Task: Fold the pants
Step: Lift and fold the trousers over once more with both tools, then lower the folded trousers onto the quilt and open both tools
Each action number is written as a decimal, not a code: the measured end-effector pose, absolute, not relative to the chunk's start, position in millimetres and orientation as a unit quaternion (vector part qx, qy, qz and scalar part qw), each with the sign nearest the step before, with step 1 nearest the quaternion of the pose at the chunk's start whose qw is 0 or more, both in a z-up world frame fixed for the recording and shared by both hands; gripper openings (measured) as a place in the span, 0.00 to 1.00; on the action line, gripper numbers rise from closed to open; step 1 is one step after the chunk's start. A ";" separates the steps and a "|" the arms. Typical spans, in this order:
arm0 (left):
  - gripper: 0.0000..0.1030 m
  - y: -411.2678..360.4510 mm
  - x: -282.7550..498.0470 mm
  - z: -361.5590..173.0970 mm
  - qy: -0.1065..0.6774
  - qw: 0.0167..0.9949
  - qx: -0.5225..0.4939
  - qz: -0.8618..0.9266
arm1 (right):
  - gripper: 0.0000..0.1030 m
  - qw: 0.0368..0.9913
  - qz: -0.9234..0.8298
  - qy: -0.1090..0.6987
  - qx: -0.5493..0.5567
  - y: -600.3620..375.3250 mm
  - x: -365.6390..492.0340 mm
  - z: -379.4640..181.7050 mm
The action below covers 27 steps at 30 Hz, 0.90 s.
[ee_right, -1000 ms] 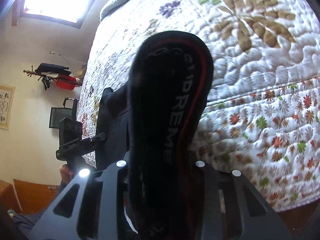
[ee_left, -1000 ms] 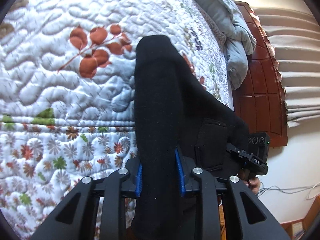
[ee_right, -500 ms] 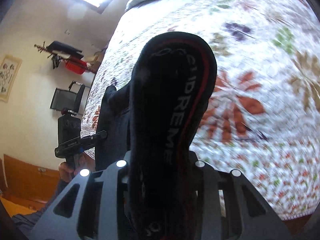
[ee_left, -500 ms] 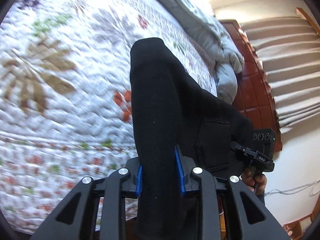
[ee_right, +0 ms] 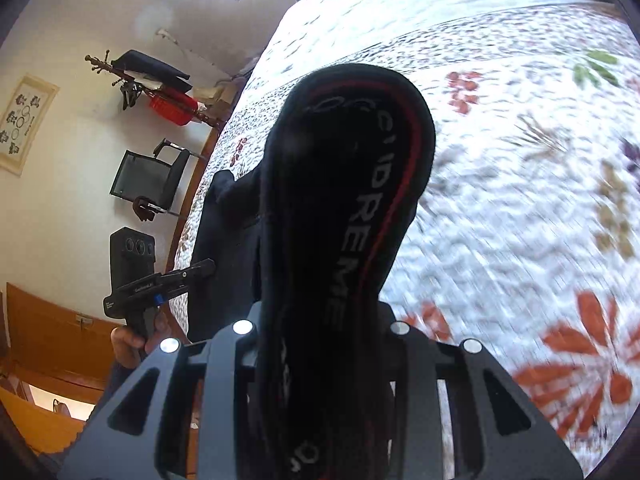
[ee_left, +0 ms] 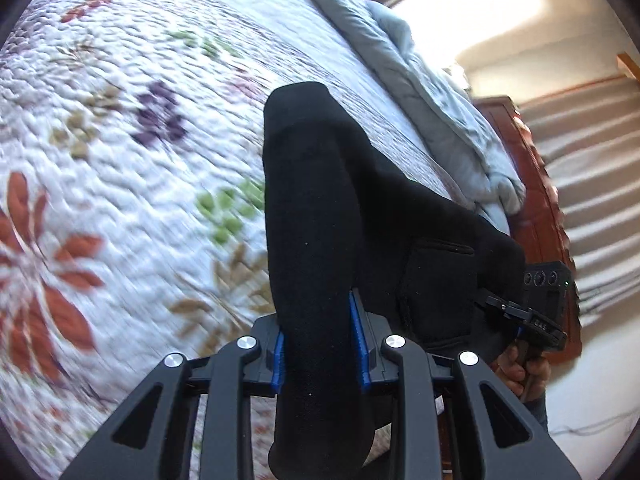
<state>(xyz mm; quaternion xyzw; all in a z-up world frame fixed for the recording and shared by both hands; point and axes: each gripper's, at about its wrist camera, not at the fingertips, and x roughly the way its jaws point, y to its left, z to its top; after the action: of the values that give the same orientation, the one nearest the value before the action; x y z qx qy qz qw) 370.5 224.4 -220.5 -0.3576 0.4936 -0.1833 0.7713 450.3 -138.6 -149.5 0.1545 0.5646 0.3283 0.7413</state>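
Note:
Black pants (ee_left: 308, 208) hang between my two grippers above the bed. My left gripper (ee_left: 320, 342) is shut on a thick fold of the black cloth, and blue pads (ee_left: 357, 334) press on both sides of it. A back pocket (ee_left: 436, 288) shows to the right of that fold. My right gripper (ee_right: 324, 332) is shut on the waistband (ee_right: 360, 184), which is black with a red stripe and white lettering. The cloth bulges out ahead of both grippers and hides their fingertips. Each view shows the other gripper held in a hand (ee_right: 132, 340) at the side.
Below lies a white quilted bedspread (ee_left: 120, 184) with printed flowers. A grey-blue duvet (ee_left: 452, 120) is heaped by the dark wooden headboard (ee_left: 536, 200). Beyond the bed's far side stand a black chair (ee_right: 152, 180) and a coat rack (ee_right: 152, 80) by the wall.
Both grippers have swept across the bed with the pants still clamped, rising a little. The quilt pattern has slid under them, and more of the bed's head end shows.

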 end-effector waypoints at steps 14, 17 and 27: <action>0.29 291.9 458.5 -319.6 0.562 0.726 -0.373 -0.132 | 0.30 0.692 0.289 0.626 0.213 -90.2 539.2 -273.8; 0.35 292.6 455.4 -323.9 0.561 0.724 -0.374 -0.142 | 0.44 0.681 0.294 0.630 0.231 -100.6 543.6 -289.1; 0.64 329.4 424.7 -248.7 0.438 0.824 -0.350 -0.082 | 0.41 0.761 0.287 0.516 0.271 -150.9 549.2 -196.2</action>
<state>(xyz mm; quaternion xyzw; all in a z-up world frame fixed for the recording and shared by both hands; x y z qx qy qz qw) 424.7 329.4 -248.7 -0.3501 0.4380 -0.0818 0.8240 549.2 -150.9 -196.2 0.2709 0.5158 0.2866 0.7605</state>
